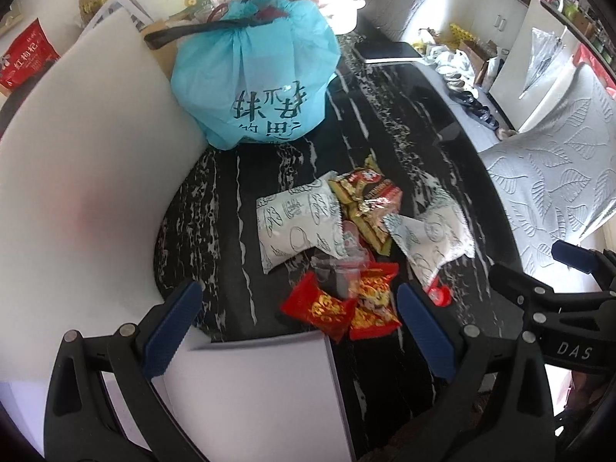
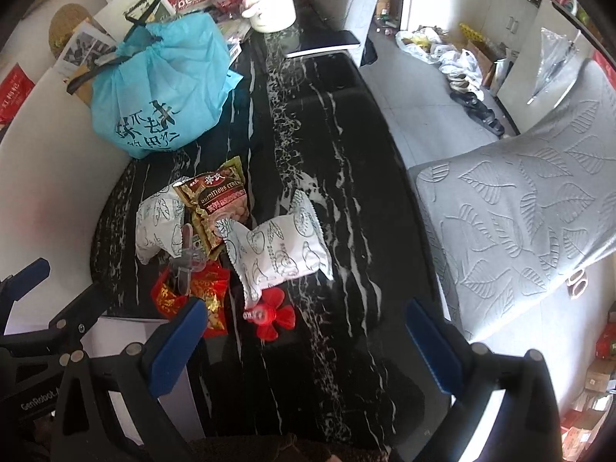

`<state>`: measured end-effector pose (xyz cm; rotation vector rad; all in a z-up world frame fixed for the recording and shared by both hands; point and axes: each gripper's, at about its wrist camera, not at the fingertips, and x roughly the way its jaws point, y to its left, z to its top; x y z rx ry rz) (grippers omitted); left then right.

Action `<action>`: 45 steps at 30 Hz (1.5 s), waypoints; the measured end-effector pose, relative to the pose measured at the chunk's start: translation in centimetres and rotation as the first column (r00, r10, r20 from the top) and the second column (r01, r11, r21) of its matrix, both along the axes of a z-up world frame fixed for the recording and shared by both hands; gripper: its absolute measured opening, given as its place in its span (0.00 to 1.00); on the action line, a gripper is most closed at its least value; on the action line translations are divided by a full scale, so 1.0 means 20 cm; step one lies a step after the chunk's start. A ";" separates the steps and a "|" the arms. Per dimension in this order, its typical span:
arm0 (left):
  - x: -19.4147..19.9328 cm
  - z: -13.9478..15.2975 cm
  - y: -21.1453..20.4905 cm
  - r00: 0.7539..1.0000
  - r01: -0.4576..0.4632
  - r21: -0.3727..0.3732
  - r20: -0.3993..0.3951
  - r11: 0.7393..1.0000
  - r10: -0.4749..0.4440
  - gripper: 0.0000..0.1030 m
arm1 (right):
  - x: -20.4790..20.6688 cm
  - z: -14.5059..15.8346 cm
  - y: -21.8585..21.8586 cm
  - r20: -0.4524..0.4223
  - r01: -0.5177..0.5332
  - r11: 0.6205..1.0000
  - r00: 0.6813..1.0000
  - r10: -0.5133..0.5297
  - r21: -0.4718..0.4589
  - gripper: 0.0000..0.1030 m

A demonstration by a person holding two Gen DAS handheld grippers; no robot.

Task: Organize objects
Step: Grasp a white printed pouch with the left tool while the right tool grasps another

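The snack packets lie heaped mid-table on the black marble table (image 2: 327,146): two white pouches (image 2: 277,246), a cereal sachet (image 2: 215,200), red packets (image 1: 346,304) and a red plastic fan (image 2: 275,317). Nothing looks sorted yet. The left gripper (image 1: 300,331) and right gripper (image 2: 308,346) both gape wide, empty, near the pile.
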<state>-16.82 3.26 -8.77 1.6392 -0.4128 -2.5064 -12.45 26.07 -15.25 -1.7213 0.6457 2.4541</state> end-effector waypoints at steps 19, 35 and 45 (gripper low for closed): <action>-0.32 -0.22 -0.17 0.997 -0.071 0.112 0.028 0.991 0.069 0.95 | -0.41 -0.27 -0.01 0.071 -0.127 0.992 0.990 0.126 0.007 1.00; -0.44 -0.45 -0.23 0.986 -0.108 0.162 0.142 0.981 0.085 0.94 | -0.43 -0.49 -0.03 0.101 -0.173 0.982 0.979 0.180 -0.069 1.00; -0.48 -0.56 -0.28 0.976 -0.144 0.173 0.187 0.974 0.111 0.94 | -0.45 -0.51 -0.02 0.081 -0.235 0.971 0.968 0.238 -0.056 1.00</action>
